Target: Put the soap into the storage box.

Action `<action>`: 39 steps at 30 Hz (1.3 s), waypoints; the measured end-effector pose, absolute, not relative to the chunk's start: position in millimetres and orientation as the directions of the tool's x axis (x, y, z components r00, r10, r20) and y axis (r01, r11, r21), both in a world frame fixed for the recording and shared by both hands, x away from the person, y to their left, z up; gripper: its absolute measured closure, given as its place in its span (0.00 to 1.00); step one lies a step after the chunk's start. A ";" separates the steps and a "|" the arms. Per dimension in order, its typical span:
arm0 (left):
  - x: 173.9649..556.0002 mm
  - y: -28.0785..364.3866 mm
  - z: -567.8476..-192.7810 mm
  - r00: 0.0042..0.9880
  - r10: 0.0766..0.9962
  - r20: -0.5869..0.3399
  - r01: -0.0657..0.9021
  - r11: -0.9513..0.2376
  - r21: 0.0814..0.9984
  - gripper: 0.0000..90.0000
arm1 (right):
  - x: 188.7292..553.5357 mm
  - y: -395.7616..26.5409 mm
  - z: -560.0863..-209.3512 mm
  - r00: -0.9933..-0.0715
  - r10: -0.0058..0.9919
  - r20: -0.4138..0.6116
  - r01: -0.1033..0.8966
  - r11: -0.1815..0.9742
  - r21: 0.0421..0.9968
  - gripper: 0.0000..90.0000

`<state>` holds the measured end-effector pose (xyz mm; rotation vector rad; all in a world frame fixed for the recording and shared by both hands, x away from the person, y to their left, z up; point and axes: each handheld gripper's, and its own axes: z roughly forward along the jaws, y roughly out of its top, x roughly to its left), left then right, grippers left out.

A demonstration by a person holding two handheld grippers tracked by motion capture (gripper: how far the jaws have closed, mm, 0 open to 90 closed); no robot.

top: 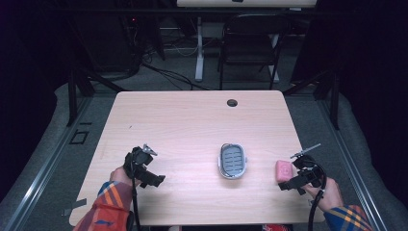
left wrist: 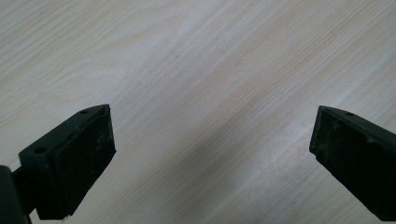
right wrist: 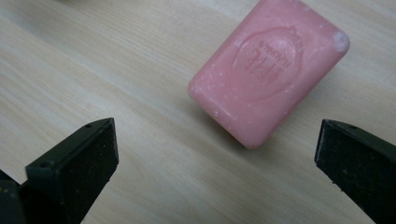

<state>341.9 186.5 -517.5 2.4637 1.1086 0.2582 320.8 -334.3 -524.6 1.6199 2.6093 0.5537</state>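
Likely pre-grasp: right gripper (right wrist: 217, 154), jaws apart, hovers over pink soap (right wrist: 268, 72) at 1 o'clock; soap dish (top: 233, 160) near soap's 9 o'clock; left gripper (left wrist: 212, 140) apart, idle; next, straddle and clamp soap.

Embossed lettering on the pink soap (right wrist: 268, 70) is unreadable

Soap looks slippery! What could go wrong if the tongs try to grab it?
1. The soap lies slanted to the open right tongs, so they might pinch its corners and it could twist or pop out.
2. It sits near the table edge, so a slip might send it off.
3. The dish is apart from it, so it could drop while carried.
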 end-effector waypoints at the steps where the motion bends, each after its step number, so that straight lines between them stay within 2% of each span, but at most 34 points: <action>1: 341.9 186.5 -517.5 0.663 0.749 -0.004 0.670 -0.590 0.451 0.00 | 321.1 -334.3 -523.6 -0.460 0.871 0.175 0.864 0.393 0.313 0.00; 3: 341.6 186.6 -517.5 0.662 0.749 -0.006 0.670 -0.589 0.451 0.00 | 321.0 -331.6 -524.8 -0.448 0.874 0.190 0.866 0.370 0.336 0.00; 4: 341.7 186.7 -517.4 0.663 0.749 -0.004 0.670 -0.591 0.450 0.00 | 322.3 -332.2 -523.3 -0.464 0.868 0.175 0.863 0.398 0.311 0.00; 12: 343.0 185.8 -518.2 0.666 0.746 -0.003 0.670 -0.595 0.444 0.00 | 326.0 -326.0 -523.2 -0.473 0.864 0.173 0.860 0.409 0.305 0.00; 13: 342.9 185.9 -518.1 0.665 0.747 -0.003 0.670 -0.595 0.444 0.00 | 326.7 -323.2 -524.4 -0.450 0.876 0.174 0.867 0.382 0.321 0.00; 14: 342.9 186.1 -518.1 0.665 0.747 -0.004 0.670 -0.595 0.443 0.00 | 328.6 -324.2 -523.0 -0.466 0.870 0.162 0.862 0.406 0.303 0.00; 15: 342.8 186.2 -518.1 0.665 0.747 -0.004 0.670 -0.595 0.444 0.00 | 328.2 -321.6 -524.5 -0.442 0.876 0.194 0.870 0.367 0.329 0.00; 20: 342.9 186.1 -518.2 0.665 0.747 -0.004 0.671 -0.595 0.443 0.00 | 334.3 -321.0 -522.4 -0.447 0.879 0.165 0.872 0.387 0.299 0.00; 30: 343.2 185.3 -518.8 0.663 0.749 -0.003 0.671 -0.593 0.445 0.00 | 340.1 -324.5 -525.5 -0.383 0.904 0.190 0.898 0.316 0.307 0.00; 39: 343.3 185.1 -519.0 0.663 0.749 -0.004 0.672 -0.592 0.445 0.00 | 354.1 -323.0 -528.9 -0.373 0.912 0.172 0.908 0.321 0.269 0.00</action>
